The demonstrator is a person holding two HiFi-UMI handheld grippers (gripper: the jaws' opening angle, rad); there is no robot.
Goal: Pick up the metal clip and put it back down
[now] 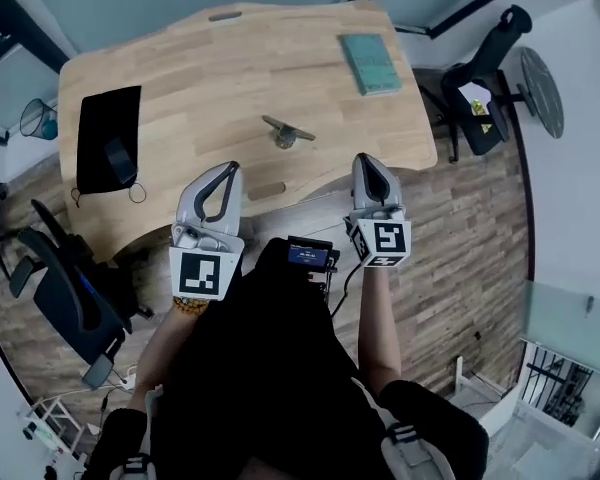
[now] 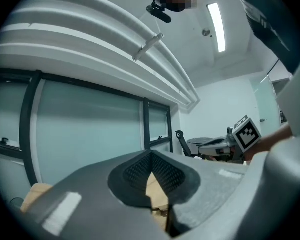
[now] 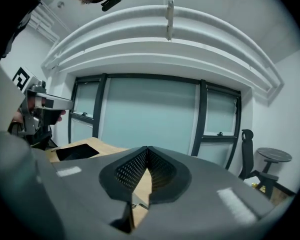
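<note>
**Item:** metal clip [image 1: 286, 133], lying on the bench [image 1: 200, 63] at the centre of the head view, untouched.
**Left tongs** [image 1: 227, 172]: tips together, nothing held.
**Right tongs** [image 1: 365, 162]: likewise closed and empty.
**Position:** both hover at the bench's near edge, short of the clip.
**Step:** approach, by my reading.
**Next:** one pair must open, then reach forward and down.
**Room:** bare wood all round the clip. Book [image 1: 371, 63] at upper right and black mat [image 1: 108, 138] at left, both well apart.
</note>
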